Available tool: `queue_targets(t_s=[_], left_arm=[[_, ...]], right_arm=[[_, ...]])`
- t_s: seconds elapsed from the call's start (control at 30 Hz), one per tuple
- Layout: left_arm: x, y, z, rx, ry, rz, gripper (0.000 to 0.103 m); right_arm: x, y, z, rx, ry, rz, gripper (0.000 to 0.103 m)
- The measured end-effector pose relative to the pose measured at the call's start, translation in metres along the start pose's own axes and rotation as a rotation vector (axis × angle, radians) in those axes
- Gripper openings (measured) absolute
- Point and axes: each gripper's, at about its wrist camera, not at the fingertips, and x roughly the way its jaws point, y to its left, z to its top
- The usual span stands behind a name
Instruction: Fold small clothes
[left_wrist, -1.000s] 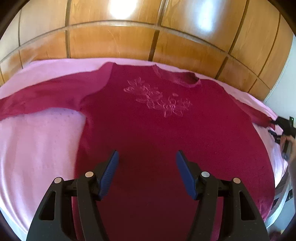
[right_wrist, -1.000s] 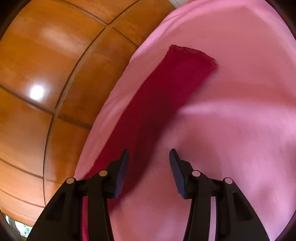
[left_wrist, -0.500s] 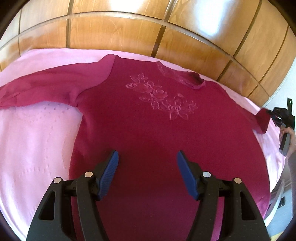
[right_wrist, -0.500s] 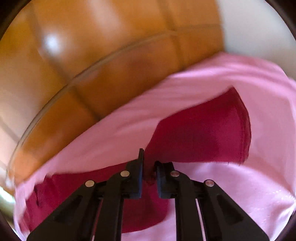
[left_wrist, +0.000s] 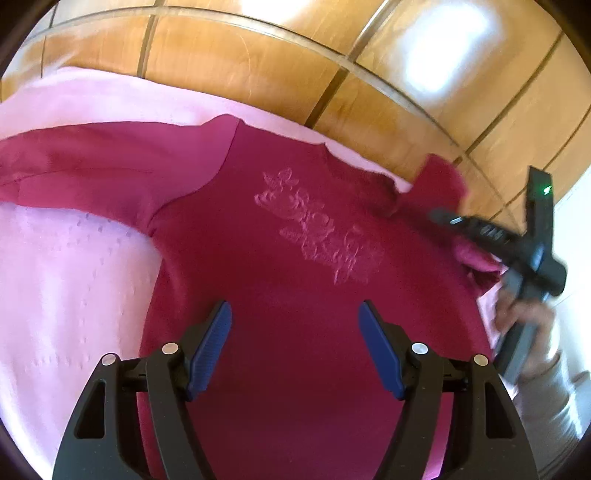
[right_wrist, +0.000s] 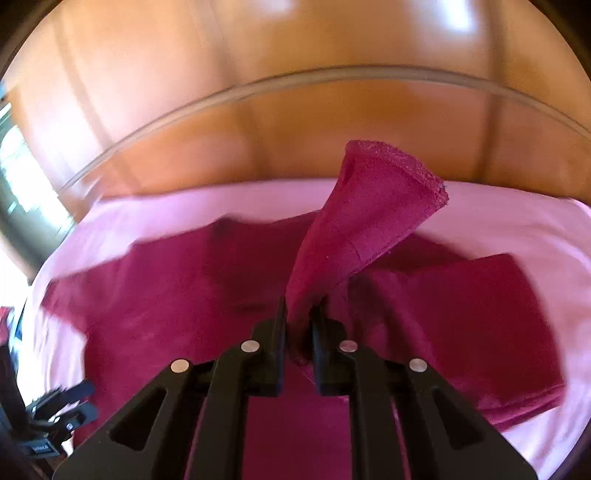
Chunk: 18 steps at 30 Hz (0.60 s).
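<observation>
- The maroon sweater (left_wrist: 295, 295) lies face up on a pink bedspread (left_wrist: 74, 277), its embroidered flower motif (left_wrist: 321, 225) showing on the chest.
- Its long axis runs from the hem, below the left claw (left_wrist: 295, 350), away to the neckline (left_wrist: 354, 173) by the wooden headboard (left_wrist: 258, 66), so the neck points at the headboard. One sleeve (left_wrist: 92, 166) stretches flat toward the left edge of the left wrist view.
- The right claw (right_wrist: 299, 332) is clenched on the other sleeve (right_wrist: 354, 229), which rises in a cone from the jaws with its ribbed cuff (right_wrist: 406, 166) uppermost, above the body of the sweater.
- The left claw hangs released over the lower body of the sweater, its blue pads (left_wrist: 210, 343) spread and touching nothing.
- Risk: only a small pinch of knit sits between the right jaws, and I judge that a quick swing across could slide it free and drop the sleeve in a crumple.
- Risk: nothing pins the body, so drag from the lifted sleeve could likely tug the shoulder and skew the garment on the smooth bedspread, leaving a crooked fold line.
- Risk: the cuff, flopping loosely, may land twisted or doubled under, leaving a lump across the chest.
</observation>
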Motion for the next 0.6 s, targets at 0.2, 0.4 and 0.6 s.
queue_targets(t_s=[0.2, 0.4, 0.6], left_arm=[[0.003, -0.002, 0.017, -0.025, 0.000, -0.083, 0.070], [0.019, 0.001, 0.035, -0.077, 0.020, -0.138, 0.070], [0.049, 0.002, 0.043, -0.130, 0.064, -0.108, 0.070]], right_arm=[[-0.004, 0.044, -0.027, -0.097, 0.005, 0.073, 0.062], [-0.044, 0.006, -0.057, 0.012, -0.009, 0.118, 0.080], [-0.091, -0.071, -0.099, 0.259, -0.046, 0.187, 0.096]])
